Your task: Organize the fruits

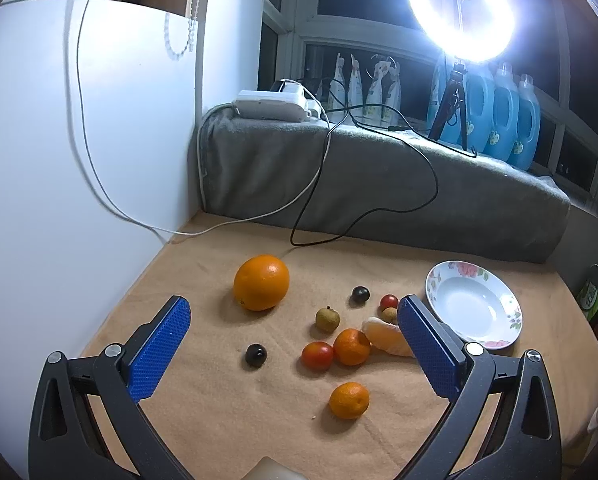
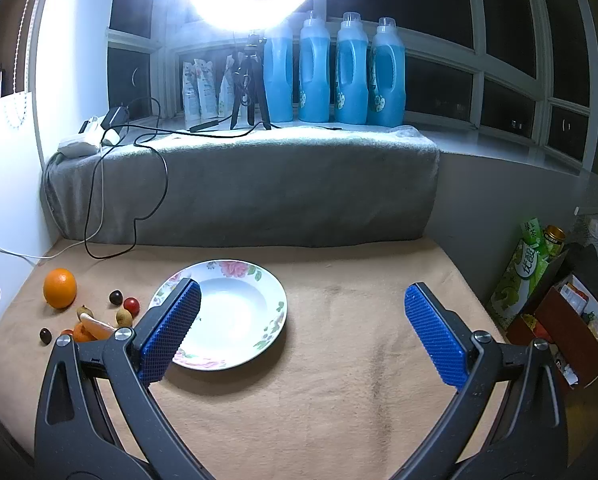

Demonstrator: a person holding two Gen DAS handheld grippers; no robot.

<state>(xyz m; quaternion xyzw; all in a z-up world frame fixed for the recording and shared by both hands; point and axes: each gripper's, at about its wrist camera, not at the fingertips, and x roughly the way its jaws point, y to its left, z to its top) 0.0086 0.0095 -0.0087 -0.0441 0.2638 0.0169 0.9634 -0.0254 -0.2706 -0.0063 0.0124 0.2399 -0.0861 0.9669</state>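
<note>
Closest to us on the tan-covered counter (image 1: 219, 420), our left tool (image 1: 295, 344) hangs spread wide with nothing between its blue pads, and our right tool (image 2: 303, 330) is likewise wide open and holds nothing, its left pad overlapping the near rim of the flowered plate (image 2: 273, 286) in view. Just past the left tool's pads we see a small mandarin (image 1: 349, 399) lying alone, then a cluster: a dark grape (image 1: 256, 355), a red cherry tomato (image 1: 317, 355) touching a second mandarin (image 1: 351, 346), and a peeled citrus segment (image 1: 383, 336) partly hidden behind the right pad. Farther on lie a brownish longan (image 1: 327, 319), a second small tomato (image 1: 389, 301), another dark grape (image 1: 360, 295), and the large orange (image 1: 261, 282) off to the left. All the fruit sits on the cloth, left of the plate, which holds none. Beyond the counter runs a grey blanket-covered ledge (image 2: 259, 184), with blue detergent bottles (image 2: 351, 72) and a glaring ring light (image 1: 461, 10) by the window.
</note>
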